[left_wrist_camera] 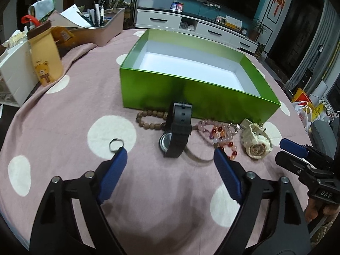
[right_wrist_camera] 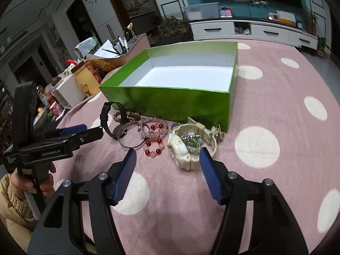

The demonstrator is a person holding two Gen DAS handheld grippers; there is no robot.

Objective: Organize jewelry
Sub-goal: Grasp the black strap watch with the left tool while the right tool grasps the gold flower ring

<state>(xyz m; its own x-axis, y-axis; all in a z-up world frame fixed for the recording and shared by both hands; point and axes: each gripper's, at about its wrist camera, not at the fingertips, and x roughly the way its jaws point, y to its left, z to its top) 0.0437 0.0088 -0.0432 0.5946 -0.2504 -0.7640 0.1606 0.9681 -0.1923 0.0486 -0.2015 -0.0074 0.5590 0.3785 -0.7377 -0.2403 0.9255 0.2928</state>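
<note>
Your left gripper [left_wrist_camera: 170, 155] hangs over the pink polka-dot tablecloth [left_wrist_camera: 63, 110] with its blue ribbed fingers [left_wrist_camera: 113, 170] spread wide, nothing between them. Just ahead stands the black watch [left_wrist_camera: 177, 131], its matte rubbery strap arched upright and its round case on the cloth. Behind it a brown wooden bead bracelet [left_wrist_camera: 148, 119] curls against the glossy green box [left_wrist_camera: 191, 97] (white inside, lid off). A small metal ring [left_wrist_camera: 116, 144] lies by your left fingertip.

Your right gripper [right_wrist_camera: 167, 155] is also spread and holds nothing, its right finger just beside the chunky cream watch [right_wrist_camera: 187, 148]. Between the two watches lie a thin metal bangle [right_wrist_camera: 129, 136] and translucent pink and red bead bracelets [right_wrist_camera: 153, 133], touching one another.
</note>
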